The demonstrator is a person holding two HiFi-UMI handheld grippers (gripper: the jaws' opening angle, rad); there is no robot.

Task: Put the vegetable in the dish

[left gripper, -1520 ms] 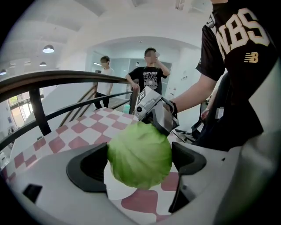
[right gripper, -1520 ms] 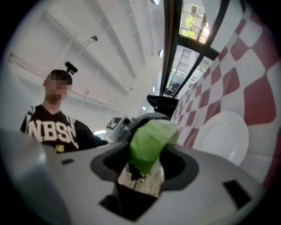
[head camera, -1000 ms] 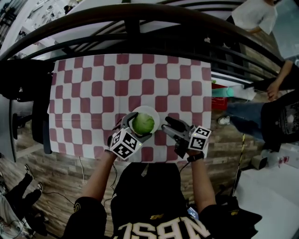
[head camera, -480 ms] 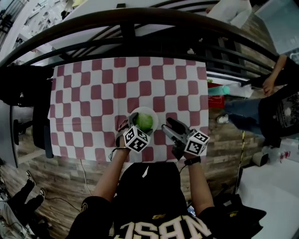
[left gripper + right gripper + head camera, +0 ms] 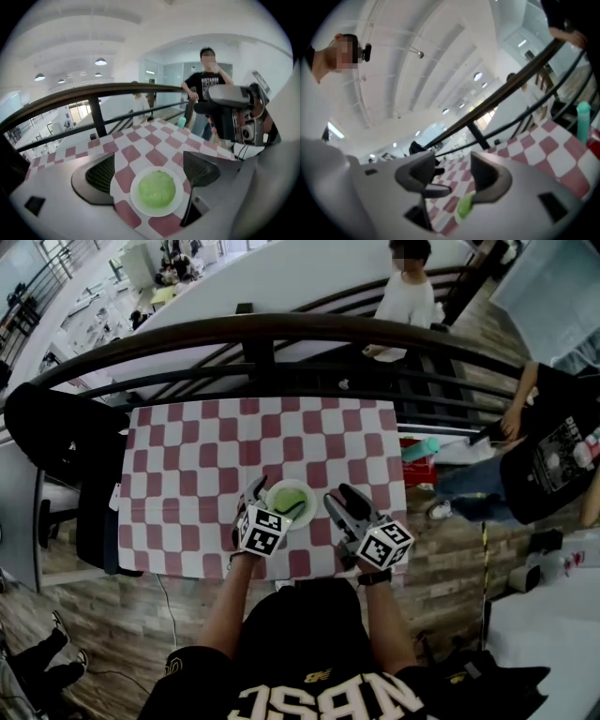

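Note:
A round green vegetable [image 5: 284, 497] lies in the white dish [image 5: 307, 493] near the front edge of the red-and-white checked table [image 5: 206, 465]. My left gripper [image 5: 272, 508] hovers over the dish's near side, open. In the left gripper view the vegetable [image 5: 156, 188] sits in the dish [image 5: 136, 202] below and between the spread pads [image 5: 99, 174], untouched. My right gripper [image 5: 345, 503] stands open just right of the dish, holding nothing. In the right gripper view a sliver of the vegetable [image 5: 465, 206] shows past the right pad [image 5: 487, 174].
A black railing [image 5: 272, 334] runs behind the table's far edge, with people standing beyond it and at the right. A teal bottle [image 5: 421, 448] and a red item lie off the table's right side. A dark chair [image 5: 58, 432] stands at the left.
The left gripper has pulled back toward me from around the vegetable, which stays in the dish. The head view has tilted up, showing more of the room.

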